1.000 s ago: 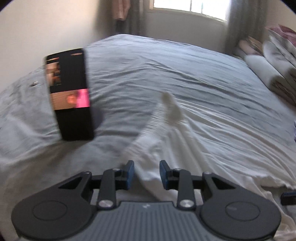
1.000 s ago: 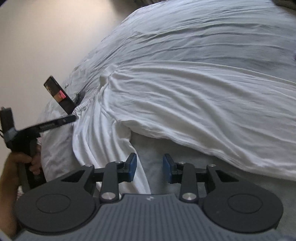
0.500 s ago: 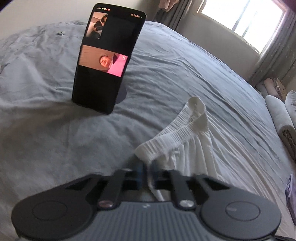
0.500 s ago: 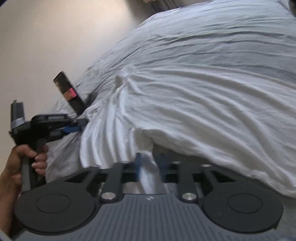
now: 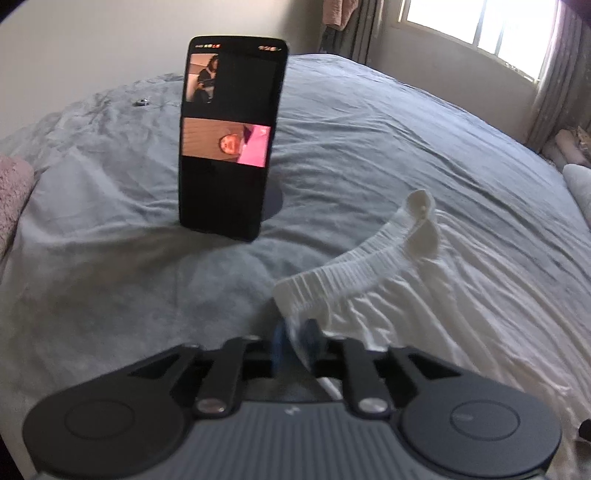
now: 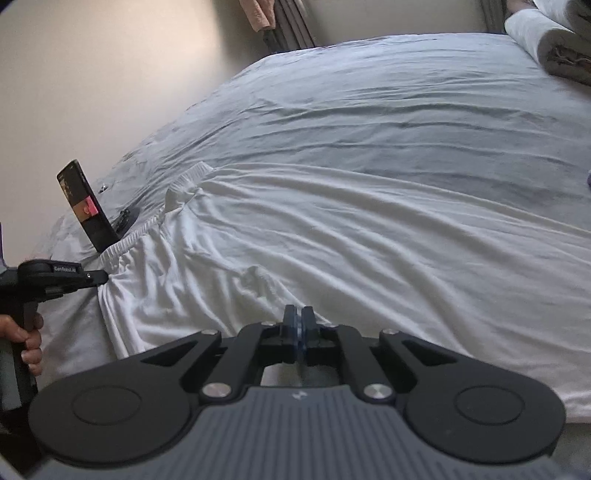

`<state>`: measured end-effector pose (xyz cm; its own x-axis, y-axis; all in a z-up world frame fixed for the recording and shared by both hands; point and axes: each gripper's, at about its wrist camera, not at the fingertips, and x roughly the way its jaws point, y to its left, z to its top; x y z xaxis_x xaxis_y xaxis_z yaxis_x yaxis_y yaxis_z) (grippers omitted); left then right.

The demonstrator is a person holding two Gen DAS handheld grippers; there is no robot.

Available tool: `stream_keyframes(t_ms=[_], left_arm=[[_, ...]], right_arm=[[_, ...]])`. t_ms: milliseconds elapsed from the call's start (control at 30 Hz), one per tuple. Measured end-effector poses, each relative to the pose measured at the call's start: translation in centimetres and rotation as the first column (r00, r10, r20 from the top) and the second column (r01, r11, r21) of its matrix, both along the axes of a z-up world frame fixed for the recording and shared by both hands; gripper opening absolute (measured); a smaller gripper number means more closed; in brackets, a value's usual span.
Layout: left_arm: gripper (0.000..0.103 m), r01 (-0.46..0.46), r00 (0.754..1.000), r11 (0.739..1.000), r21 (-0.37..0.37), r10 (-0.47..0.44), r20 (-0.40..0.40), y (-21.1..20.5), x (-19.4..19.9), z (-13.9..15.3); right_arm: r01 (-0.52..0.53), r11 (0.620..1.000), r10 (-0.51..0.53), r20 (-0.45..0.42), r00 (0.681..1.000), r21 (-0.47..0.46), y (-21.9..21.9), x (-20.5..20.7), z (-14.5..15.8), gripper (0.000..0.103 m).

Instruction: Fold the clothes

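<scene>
A white garment with an elastic waistband (image 5: 354, 266) lies spread on the grey bed; in the right wrist view it (image 6: 332, 236) covers the bed's middle. My left gripper (image 5: 295, 336) is shut on the waistband's near corner, and it also shows in the right wrist view (image 6: 99, 277) at the garment's left edge. My right gripper (image 6: 297, 325) is shut on the garment's near edge, with cloth pinched between the blue pads.
A black phone (image 5: 231, 144) stands upright on a stand on the bed, just beyond the waistband; it also shows in the right wrist view (image 6: 86, 206). Rolled towels and pillows (image 6: 554, 40) lie at the far right. A window (image 5: 476, 26) is behind the bed.
Both grippers went from open to shut on the white garment. The left one closed on the waistband corner, the right one on the near edge. The garment now lies more stretched out.
</scene>
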<state>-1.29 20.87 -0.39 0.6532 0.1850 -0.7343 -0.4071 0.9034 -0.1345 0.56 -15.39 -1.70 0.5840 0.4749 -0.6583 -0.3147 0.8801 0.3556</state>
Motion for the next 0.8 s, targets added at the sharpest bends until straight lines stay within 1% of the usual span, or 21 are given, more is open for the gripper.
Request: stream_keyframes(t_ms=[33,67,100,133,200,233,300,333,367,400,467,533,600,633,700,733,767,800], left_arm=[[0.029,0.002,1.000,1.000,-0.011,-0.002,0.008,-0.2,-0.2,0.4],[0.029,0.010,1.000,1.000,-0.007,-0.009,0.021,-0.5,-0.5,0.7],[0.030,0.017,0.999,1.000,-0.003,-0.017,0.034,-0.9,-0.8,1.2],[0.032,0.031,0.999,0.999,0.007,-0.031,0.044,-1.4,-1.1,1.6],[0.035,0.089,0.994,0.996,0.004,-0.089,0.063,-2.6,-1.6,2.2],[0.038,0.125,0.990,0.992,-0.002,-0.125,0.068,-3.3,-1.8,2.4],[0.040,0.244,0.969,0.969,-0.028,-0.242,0.056,-5.2,-1.7,2.4],[0.042,0.319,0.947,0.947,-0.049,-0.316,0.051,-6.4,-1.8,2.3],[0.044,0.392,0.920,0.917,-0.071,-0.389,0.047,-7.6,-1.9,2.1],[0.048,0.464,0.886,0.881,-0.091,-0.462,0.044,-8.9,-2.0,2.0],[0.050,0.604,0.796,0.791,-0.100,-0.604,0.026,-12.0,-2.9,1.4],[0.051,0.718,0.693,0.689,-0.102,-0.721,0.009,-15.1,-3.9,1.0],[0.052,0.808,0.585,0.583,-0.089,-0.811,-0.001,-17.8,-5.1,0.4],[0.052,0.838,0.542,0.540,-0.077,-0.841,-0.007,-18.8,-5.5,0.2],[0.052,0.879,0.473,0.474,-0.046,-0.880,-0.037,-20.8,-6.1,-0.2],[0.052,0.889,0.456,0.458,-0.032,-0.888,-0.055,-21.5,-6.3,-0.3],[0.052,0.894,0.445,0.447,-0.024,-0.893,-0.068,-22.0,-6.4,-0.3],[0.052,0.893,0.447,0.449,-0.029,-0.892,-0.068,-22.0,-6.4,-0.4]], right_arm=[[0.012,1.000,-0.012,0.007,1.000,-0.007,-0.6,-0.4,0.5,0.017],[0.025,1.000,-0.025,0.014,1.000,-0.013,-1.1,-0.7,1.0,0.020],[0.037,0.999,-0.037,0.020,0.999,-0.020,-1.7,-1.1,1.5,0.032],[0.050,0.998,-0.049,0.027,0.998,-0.026,-2.2,-1.5,1.9,0.037],[0.089,0.994,-0.087,0.031,0.996,-0.065,-3.8,-2.6,2.5,0.037],[0.103,0.990,-0.102,0.021,0.995,-0.092,-4.6,-3.2,2.6,0.037],[0.137,0.979,-0.139,-0.005,0.990,-0.149,-6.2,-4.5,2.6,0.037],[0.157,0.971,-0.163,-0.021,0.986,-0.178,-7.1,-5.2,2.6,0.037],[0.176,0.962,-0.188,-0.036,0.982,-0.206,-8.0,-5.8,2.6,0.037],[0.192,0.957,-0.207,-0.050,0.977,-0.217,-8.9,-6.6,2.5,0.037],[0.222,0.947,-0.245,-0.077,0.966,-0.232,-10.8,-8.3,2.4,0.040],[0.250,0.936,-0.282,-0.103,0.954,-0.247,-12.6,-10.0,2.3,0.042],[0.253,0.930,-0.290,-0.112,0.950,-0.265,-13.4,-11.4,2.1,0.044],[0.254,0.926,-0.294,-0.109,0.950,-0.279,-13.6,-12.0,2.0,0.044],[0.241,0.918,-0.284,-0.097,0.954,-0.315,-13.4,-12.7,1.6,0.044],[0.230,0.913,-0.277,-0.099,0.956,-0.336,-13.2,-12.8,1.3,0.044],[0.220,0.907,-0.272,-0.100,0.957,-0.358,-13.0,-12.8,1.0,0.044],[0.210,0.903,-0.262,-0.093,0.961,-0.375,-12.9,-12.9,0.7,0.044]])
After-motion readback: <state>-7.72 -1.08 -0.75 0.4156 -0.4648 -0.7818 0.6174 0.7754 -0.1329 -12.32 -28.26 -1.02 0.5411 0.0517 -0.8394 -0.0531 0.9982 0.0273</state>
